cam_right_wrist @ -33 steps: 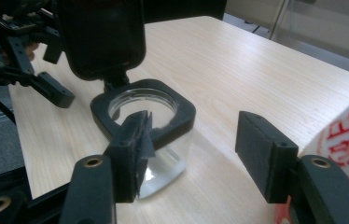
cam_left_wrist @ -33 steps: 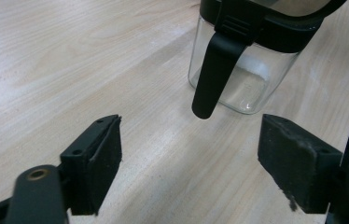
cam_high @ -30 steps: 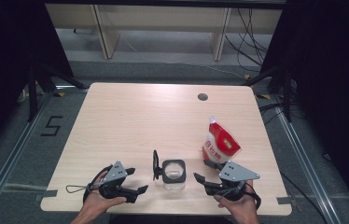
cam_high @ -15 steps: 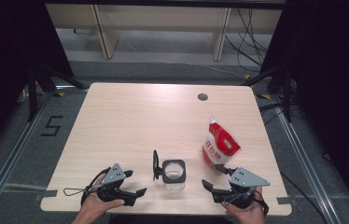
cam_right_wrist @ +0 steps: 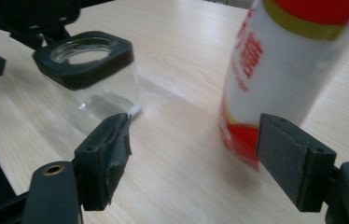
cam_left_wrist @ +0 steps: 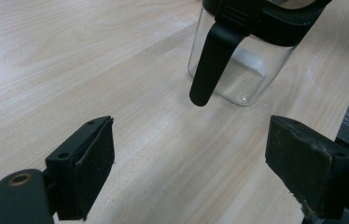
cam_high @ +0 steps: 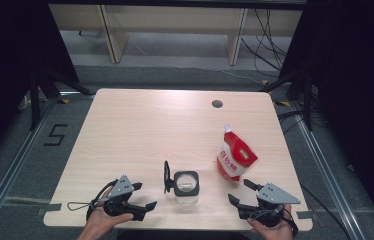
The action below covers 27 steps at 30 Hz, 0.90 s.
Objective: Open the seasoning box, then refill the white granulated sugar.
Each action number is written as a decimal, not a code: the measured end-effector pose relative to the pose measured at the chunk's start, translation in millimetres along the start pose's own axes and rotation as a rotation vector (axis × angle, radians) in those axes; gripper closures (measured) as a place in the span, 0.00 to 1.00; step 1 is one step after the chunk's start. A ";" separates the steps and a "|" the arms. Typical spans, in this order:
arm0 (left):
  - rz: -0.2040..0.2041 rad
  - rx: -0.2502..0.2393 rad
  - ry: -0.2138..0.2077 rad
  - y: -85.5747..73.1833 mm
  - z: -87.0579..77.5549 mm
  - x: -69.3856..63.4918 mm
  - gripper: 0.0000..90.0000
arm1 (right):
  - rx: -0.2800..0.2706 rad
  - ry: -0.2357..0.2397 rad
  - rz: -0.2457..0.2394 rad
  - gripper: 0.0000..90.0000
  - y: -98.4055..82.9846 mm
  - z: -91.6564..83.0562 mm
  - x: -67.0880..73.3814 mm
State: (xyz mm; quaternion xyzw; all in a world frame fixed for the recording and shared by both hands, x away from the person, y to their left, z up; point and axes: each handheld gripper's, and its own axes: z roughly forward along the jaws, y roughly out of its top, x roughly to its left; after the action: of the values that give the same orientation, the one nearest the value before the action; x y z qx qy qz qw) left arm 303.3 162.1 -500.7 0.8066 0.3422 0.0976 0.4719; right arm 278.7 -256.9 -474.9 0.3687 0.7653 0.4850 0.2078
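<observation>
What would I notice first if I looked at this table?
Probably the red and white pouch, standing upright on the right side of the wooden table; it is the only bright thing there. Next, the clear glass jar with a black rim near the front edge, its black lid flipped open to its left. The left gripper and right gripper sit on either side of the jar, both open and holding nothing.
</observation>
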 end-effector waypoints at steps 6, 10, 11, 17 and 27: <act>0.010 0.020 0.008 -0.5 0.1 0.6 0.17 | 0.007 -0.027 0.009 0.29 -2.8 -1.6 -7.9; -0.009 -0.001 0.005 0.0 0.0 -0.8 0.17 | 0.005 -0.049 0.038 0.28 -3.9 -2.2 -10.5; -0.003 -0.003 0.007 -0.6 -0.5 -0.3 0.17 | -0.001 -0.042 0.029 0.27 -4.4 -1.1 -13.3; 0.018 0.009 0.014 -0.5 -0.5 1.4 0.17 | 0.001 -0.064 0.055 0.24 -5.1 -1.4 -15.6; 0.042 0.016 0.008 -1.1 0.8 -0.6 0.17 | -0.004 -0.074 0.062 0.22 -3.4 8.8 -29.2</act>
State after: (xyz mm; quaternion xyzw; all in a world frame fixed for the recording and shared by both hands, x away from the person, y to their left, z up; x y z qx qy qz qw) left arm 302.7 161.5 -501.9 0.8170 0.3276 0.1079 0.4621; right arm 302.1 -274.9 -483.1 0.4094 0.7443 0.4788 0.2217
